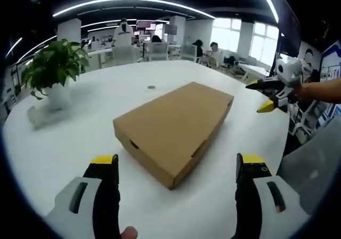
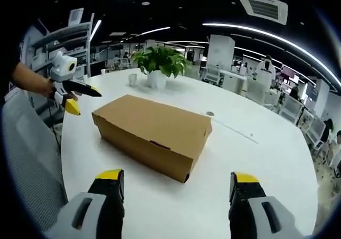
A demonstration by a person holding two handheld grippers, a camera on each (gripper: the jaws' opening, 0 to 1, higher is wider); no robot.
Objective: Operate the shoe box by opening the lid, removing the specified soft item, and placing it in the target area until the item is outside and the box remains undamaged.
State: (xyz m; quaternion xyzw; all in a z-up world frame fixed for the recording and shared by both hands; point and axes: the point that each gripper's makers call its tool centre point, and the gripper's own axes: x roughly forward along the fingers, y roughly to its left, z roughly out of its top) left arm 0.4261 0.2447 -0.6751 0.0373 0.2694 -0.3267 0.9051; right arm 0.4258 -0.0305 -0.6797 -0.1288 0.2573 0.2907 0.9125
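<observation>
On white table [image 1: 64,143], left gripper view: closed cardboard shoe box [image 1: 176,124] ahead of left gripper [image 1: 177,167], jaws spread, empty. Right gripper view: right gripper [image 2: 177,183] likewise parted, short of box. Lid unopened; everything left.

Open-plan office, by every sign. Big round white table [image 1: 64,143] up front with a potted plant [image 2: 159,63] on it. Behind, rows of desks [image 1: 106,52] and office chairs [image 1: 156,50] (people seated at a few). Long strip lights [image 1: 133,4] overhead, ceiling vent [image 2: 262,7], bright windows [image 1: 234,33], shelving [image 2: 64,41] along one wall.
</observation>
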